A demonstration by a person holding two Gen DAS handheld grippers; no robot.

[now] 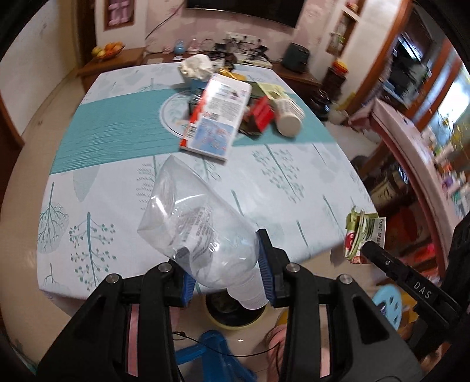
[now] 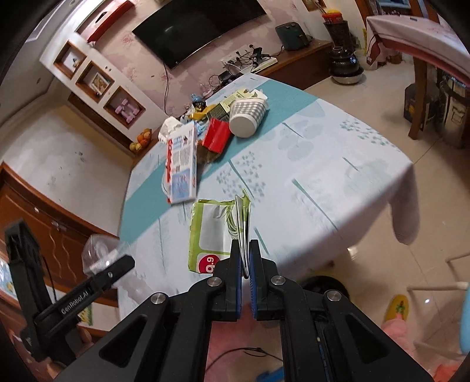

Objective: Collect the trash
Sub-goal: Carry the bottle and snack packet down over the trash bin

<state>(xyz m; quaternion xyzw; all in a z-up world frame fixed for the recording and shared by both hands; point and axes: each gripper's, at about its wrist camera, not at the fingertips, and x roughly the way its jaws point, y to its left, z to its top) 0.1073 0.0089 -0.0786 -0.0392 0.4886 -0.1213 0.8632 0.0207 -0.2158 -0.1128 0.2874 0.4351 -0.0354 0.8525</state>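
In the left wrist view, a clear plastic bottle (image 1: 199,232) was held by the left gripper (image 1: 232,273), whose jaws were clamped on the bottle near its neck, the crushed body pointing away over the near edge of the desk (image 1: 117,188). The desk was covered with a pale cloth printed with teal trees and a teal band. Farther back on it a pile of trash was seen: a flat white carton (image 1: 217,116) with red and blue print, a small red box (image 1: 263,113), a checked paper cup (image 1: 289,114) lying on its side, and crumpled white tissue (image 1: 195,66). At the right edge, the right gripper (image 1: 364,249) was seen with a folded green-and-white package (image 1: 362,235) at its tip.

In the right wrist view, the right gripper (image 2: 246,258) was shown with its jaws pressed together on the thin edge of the green-and-white package (image 2: 214,232), which was held above the near part of the desk (image 2: 323,164). The white carton (image 2: 182,164), red box (image 2: 216,135) and paper cup (image 2: 246,119) were seen grouped farther along the teal band. At the left, the left gripper (image 2: 114,264) was visible with the clear bottle (image 2: 98,252) in it, beside the desk's edge. A dark television (image 2: 199,26) was mounted on the wall behind.
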